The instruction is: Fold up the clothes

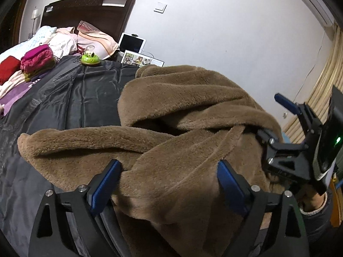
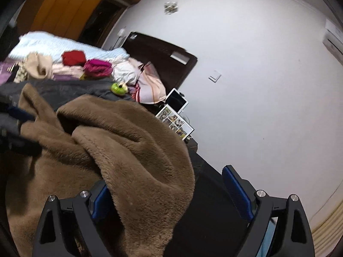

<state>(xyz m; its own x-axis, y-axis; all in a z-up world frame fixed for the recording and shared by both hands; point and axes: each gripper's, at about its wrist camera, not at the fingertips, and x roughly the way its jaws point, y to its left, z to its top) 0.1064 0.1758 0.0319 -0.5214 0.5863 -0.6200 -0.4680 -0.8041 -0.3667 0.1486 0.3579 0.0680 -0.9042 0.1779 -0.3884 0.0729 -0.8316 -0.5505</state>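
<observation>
A brown fleece garment (image 1: 188,111) lies bunched on the black sheet (image 1: 85,98) that covers the bed. My left gripper (image 1: 169,182) is open, its blue pads wide apart, and a thick fold of the fleece fills the gap between them. My right gripper (image 2: 168,192) is open too; the fleece (image 2: 133,145) drapes over its left finger (image 2: 100,197), while its right finger (image 2: 235,188) stands free. In the left wrist view the right gripper (image 1: 270,115) sits at the garment's right edge, one finger buried in the pile. The left gripper (image 2: 17,124) shows blurred at the left.
Folded pink and red clothes (image 1: 36,60) are stacked at the far left of the bed, near pillows (image 1: 96,40) and a dark headboard (image 1: 90,10). A green toy (image 1: 90,59) rests on the sheet. A tablet (image 1: 131,42) and a photo sheet (image 1: 141,61) stand by the wall.
</observation>
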